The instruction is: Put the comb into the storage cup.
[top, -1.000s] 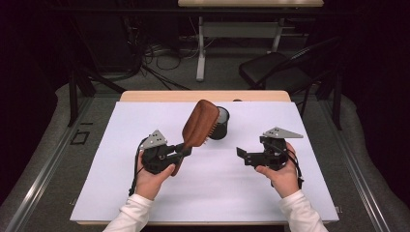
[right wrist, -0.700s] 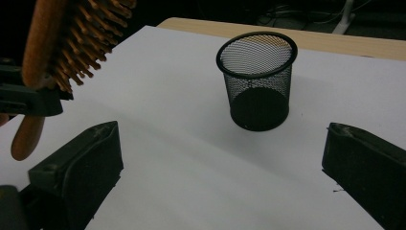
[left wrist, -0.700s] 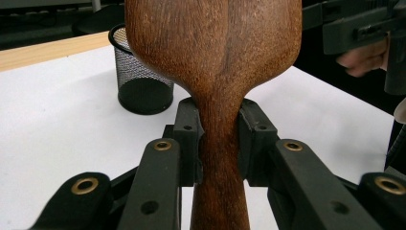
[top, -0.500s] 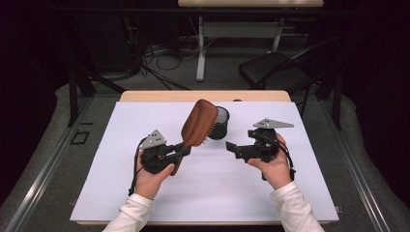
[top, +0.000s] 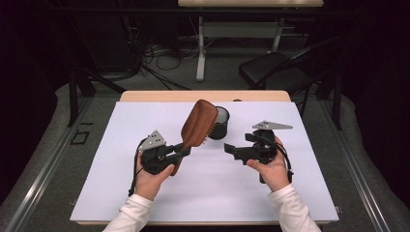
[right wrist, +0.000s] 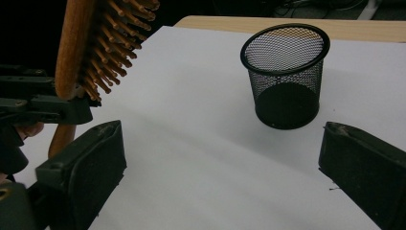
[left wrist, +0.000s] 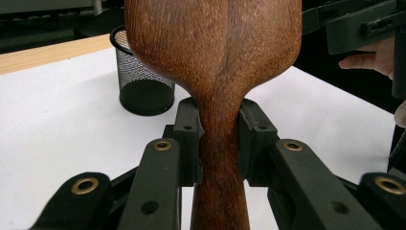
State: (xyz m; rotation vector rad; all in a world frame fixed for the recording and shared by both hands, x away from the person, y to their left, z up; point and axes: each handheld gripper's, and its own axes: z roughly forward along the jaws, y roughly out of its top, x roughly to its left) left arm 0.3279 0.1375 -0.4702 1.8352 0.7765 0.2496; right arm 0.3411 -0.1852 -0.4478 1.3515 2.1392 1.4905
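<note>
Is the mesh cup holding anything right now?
No. In the right gripper view the black mesh pen cup stands upright on the white table cover and its inside is bare down to the dark bottom.

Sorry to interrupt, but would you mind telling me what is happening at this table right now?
A person is working with a gripper in each hand over a white-covered table. The left gripper is clamped on the handle of a wooden hairbrush, holding it tilted up off the table with its bristles facing the right gripper. That one is open and empty, pointing toward the brush. A black mesh cup stands upright behind them, seemingly empty.
</note>
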